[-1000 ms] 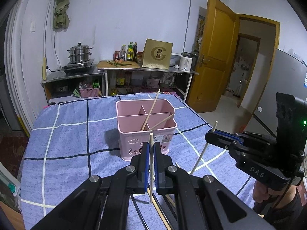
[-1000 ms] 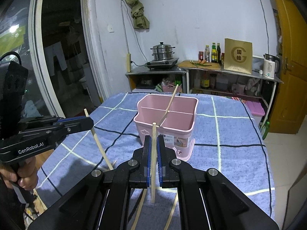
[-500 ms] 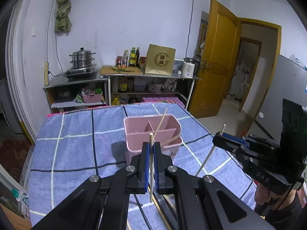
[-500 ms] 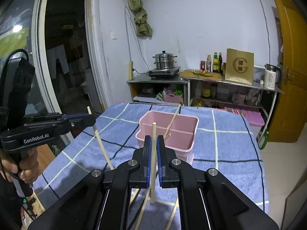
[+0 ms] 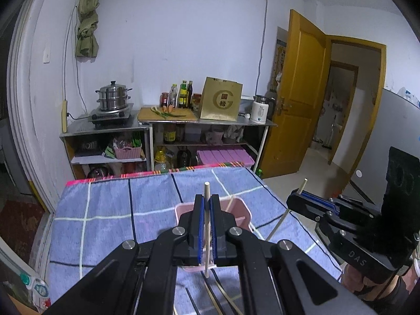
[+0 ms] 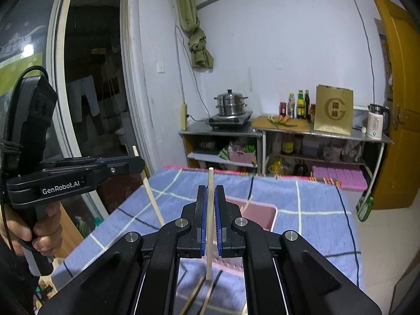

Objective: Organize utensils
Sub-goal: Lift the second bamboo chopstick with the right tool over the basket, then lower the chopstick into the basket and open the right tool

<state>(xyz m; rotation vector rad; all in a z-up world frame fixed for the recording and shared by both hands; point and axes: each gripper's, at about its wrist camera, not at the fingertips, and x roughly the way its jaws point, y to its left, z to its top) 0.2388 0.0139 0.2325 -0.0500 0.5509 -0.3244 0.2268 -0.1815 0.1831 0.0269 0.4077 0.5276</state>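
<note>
Now mid-carry | both my claws, left gripper (image 5: 206, 227) and right gripper (image 6: 210, 225), clamp one chopstick (image 5: 207, 211) each, upright | pink holder (image 5: 240, 211) lower centre, seemingly below | next: lower tips into a compartment.

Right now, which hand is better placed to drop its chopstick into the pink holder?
Left, probably: pink holder sits centred behind the left gripper's chopstick; it lies right of the right gripper's chopstick.

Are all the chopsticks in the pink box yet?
Not yet. A chopstick or two already lean inside the pink box. The left gripper and right gripper each pinch one chopstick upright. More loose chopsticks lie on the blue cloth.
</note>
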